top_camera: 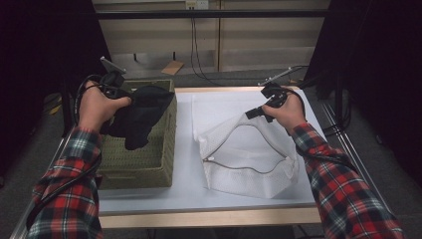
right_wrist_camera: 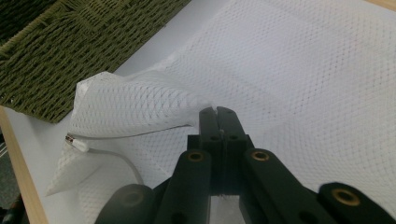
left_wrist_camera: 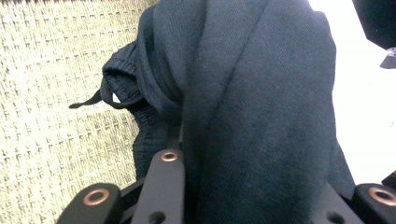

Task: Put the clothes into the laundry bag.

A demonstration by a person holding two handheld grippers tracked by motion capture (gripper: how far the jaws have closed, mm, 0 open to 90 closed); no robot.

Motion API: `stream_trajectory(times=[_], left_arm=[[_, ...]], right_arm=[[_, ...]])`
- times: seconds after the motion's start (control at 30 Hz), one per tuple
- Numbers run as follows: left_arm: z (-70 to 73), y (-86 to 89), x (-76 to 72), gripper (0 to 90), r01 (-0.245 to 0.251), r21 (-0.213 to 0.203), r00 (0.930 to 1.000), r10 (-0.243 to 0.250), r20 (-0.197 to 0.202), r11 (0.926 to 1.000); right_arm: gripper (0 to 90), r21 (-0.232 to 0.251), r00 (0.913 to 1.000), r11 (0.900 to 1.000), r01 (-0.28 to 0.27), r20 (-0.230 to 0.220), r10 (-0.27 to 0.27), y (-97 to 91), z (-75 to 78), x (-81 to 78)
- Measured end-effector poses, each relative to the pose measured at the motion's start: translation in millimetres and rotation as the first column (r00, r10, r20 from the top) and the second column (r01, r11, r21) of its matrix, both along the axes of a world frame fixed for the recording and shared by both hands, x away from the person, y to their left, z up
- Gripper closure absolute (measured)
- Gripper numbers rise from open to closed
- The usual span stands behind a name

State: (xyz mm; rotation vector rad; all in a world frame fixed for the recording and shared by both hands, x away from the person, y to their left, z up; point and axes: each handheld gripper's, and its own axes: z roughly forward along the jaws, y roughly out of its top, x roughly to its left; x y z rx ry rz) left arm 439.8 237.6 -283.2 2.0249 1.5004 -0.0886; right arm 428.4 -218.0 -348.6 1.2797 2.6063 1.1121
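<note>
Two grippers work: left gripper (top_camera: 130, 99) grasps a dark folded cloth garment (top_camera: 142, 114) above the olive woven rectangular basket (top_camera: 149, 169); right gripper (top_camera: 249, 114) clamps the white mesh zippered laundry bag (top_camera: 249, 159) rim, its mouth open on the pale tabletop (top_camera: 184, 189).

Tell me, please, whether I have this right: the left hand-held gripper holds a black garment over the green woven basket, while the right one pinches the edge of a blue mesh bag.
One detail is off: the mesh bag is white, not blue, as the high view shows. The rest stands: the left hand-held gripper holds the black garment over the green woven basket, and the right hand-held gripper pinches the bag's edge.
</note>
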Motion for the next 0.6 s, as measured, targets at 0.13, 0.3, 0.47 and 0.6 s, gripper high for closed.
stream_trajectory(times=[0.13, 0.3, 0.47, 0.6], left_arm=[[6.6, -0.6, -1.8, 74.7, 0.004, 0.003, 0.9999, -0.004, 0.010, 1.0000], [14.5, -5.1, -4.3, 74.7, 0.028, -0.005, 0.9996, -0.028, 0.006, 0.9996], [21.9, -10.3, -5.3, 74.7, 0.040, -0.013, 0.9992, -0.039, 0.011, 0.9991], [24.3, -14.9, -6.8, 74.7, 0.046, -0.021, 0.9990, -0.046, 0.002, 0.9987]], right_arm=[[90.0, -0.002, 1.0000, 1.0000, 0.008, -0.002, -0.008, 0.4, 0.7, -0.9], [90.0, -0.002, 0.9999, 0.9999, 0.011, -0.004, -0.011, -0.4, 0.9, -1.1], [90.0, -0.001, 1.0000, 1.0000, 0.007, -0.003, -0.007, 0.3, 0.9, -1.1], [90.0, 0.000, 1.0000, 1.0000, 0.004, -0.001, -0.004, 0.9, 1.2, -1.0]])
